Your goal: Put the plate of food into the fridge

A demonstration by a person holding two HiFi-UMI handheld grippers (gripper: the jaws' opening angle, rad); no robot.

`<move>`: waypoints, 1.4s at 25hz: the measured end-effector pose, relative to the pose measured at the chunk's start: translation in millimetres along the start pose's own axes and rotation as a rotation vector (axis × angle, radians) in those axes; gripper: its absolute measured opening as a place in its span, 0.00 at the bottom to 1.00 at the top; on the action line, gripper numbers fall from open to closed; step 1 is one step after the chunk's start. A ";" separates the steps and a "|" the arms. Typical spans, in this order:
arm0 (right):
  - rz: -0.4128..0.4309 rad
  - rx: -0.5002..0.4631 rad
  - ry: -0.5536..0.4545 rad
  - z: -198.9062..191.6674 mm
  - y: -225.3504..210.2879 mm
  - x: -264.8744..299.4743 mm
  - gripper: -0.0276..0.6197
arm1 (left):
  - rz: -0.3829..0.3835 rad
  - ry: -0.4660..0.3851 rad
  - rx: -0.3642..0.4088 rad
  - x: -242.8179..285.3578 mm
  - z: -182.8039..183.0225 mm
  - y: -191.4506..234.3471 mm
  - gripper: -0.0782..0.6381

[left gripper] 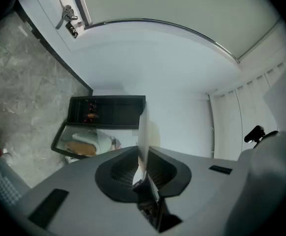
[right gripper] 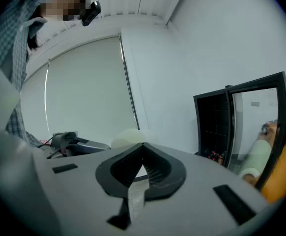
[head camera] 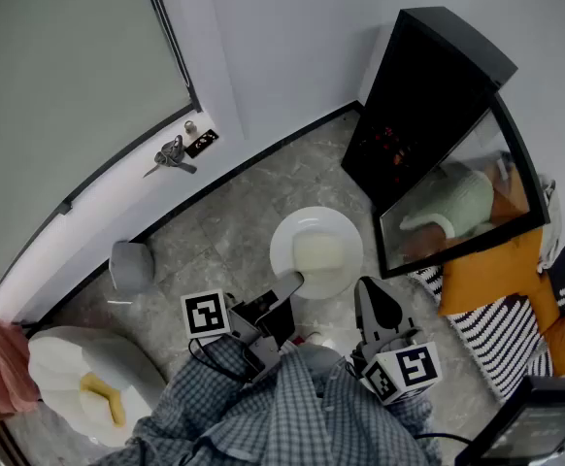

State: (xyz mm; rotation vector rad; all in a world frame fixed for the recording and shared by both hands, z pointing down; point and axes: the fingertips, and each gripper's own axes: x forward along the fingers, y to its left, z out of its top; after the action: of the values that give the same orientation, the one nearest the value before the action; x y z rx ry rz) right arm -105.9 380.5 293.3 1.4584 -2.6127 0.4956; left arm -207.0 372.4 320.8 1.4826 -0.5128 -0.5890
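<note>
The grey stone floor fills most of the head view. At 2 o'clock stands the black fridge, with its glass door swung wide open toward 4 o'clock. The inside is dark. Some small red things show low down, but I cannot tell which shelf has room.

The white plate hangs over the floor at the centre of the view, just short of the fridge mouth, which lies at its 1 o'clock. It is well outside the cabinet and roughly level. A pale block of food sits in the middle of the plate.

The left gripper carries the plate alone. Its jaws are pinched tight on the rim at the plate's 7 o'clock, and the thin white edge runs up between them in the left gripper view. The right gripper waits at the plate's 5 o'clock, apart from it, jaws closed together on nothing.

As I judge it, the door is dealt with and the plate is lifted and brought close. What is left is to slide it onto a shelf, let go, pull back and close the door.
</note>
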 end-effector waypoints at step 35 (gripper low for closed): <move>0.113 0.841 -0.061 -26.6 35.3 21.5 0.17 | -0.020 0.037 -0.017 -29.0 14.2 1.7 0.17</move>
State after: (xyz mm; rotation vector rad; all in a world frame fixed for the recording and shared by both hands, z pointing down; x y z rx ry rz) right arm -148.9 389.1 315.6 1.4873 -2.6542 1.7401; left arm -238.1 380.4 324.1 1.4812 -0.4631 -0.5791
